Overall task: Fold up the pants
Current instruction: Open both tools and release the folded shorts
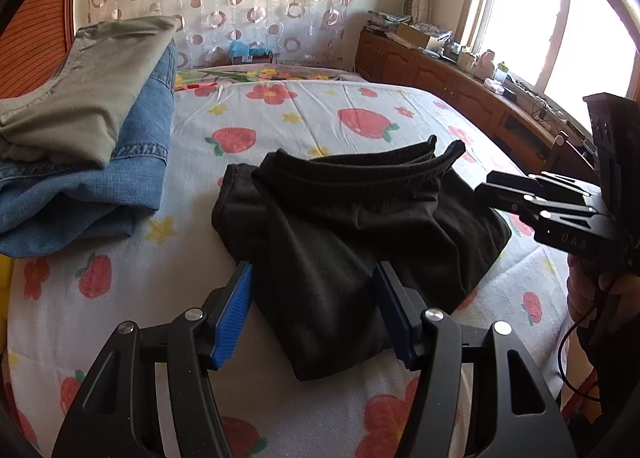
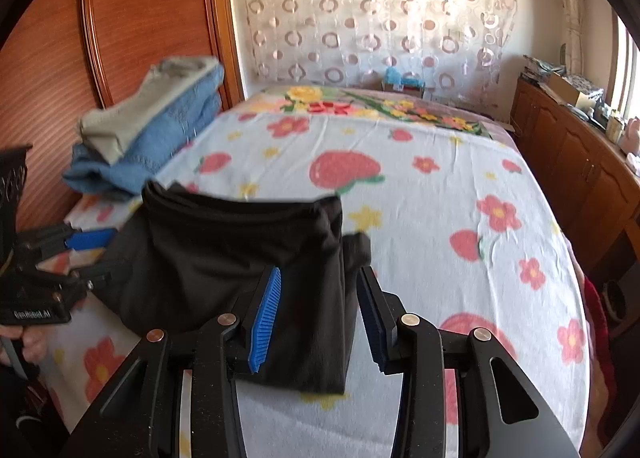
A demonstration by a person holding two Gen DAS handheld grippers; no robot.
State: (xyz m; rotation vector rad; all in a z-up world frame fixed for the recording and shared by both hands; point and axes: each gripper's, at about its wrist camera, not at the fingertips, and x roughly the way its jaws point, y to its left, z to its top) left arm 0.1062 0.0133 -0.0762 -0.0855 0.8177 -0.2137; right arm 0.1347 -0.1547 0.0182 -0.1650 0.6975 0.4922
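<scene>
Folded black pants (image 1: 344, 225) lie on the strawberry-print bed, waistband at the far end. My left gripper (image 1: 314, 298) is open, its blue pads either side of the pants' near left corner, holding nothing. My right gripper (image 2: 318, 310) is open over the pants (image 2: 224, 258), near their right edge, and is empty. The right gripper also shows at the right of the left wrist view (image 1: 492, 185). The left gripper shows at the left of the right wrist view (image 2: 100, 254), beside the pants' left edge.
A stack of folded olive pants (image 1: 92, 93) on blue jeans (image 1: 92, 185) sits at the bed's left by the wooden headboard (image 2: 120, 29). A wooden cabinet (image 1: 452, 73) with clutter runs under the window on the right. The bed sheet (image 2: 432, 193) spreads beyond the pants.
</scene>
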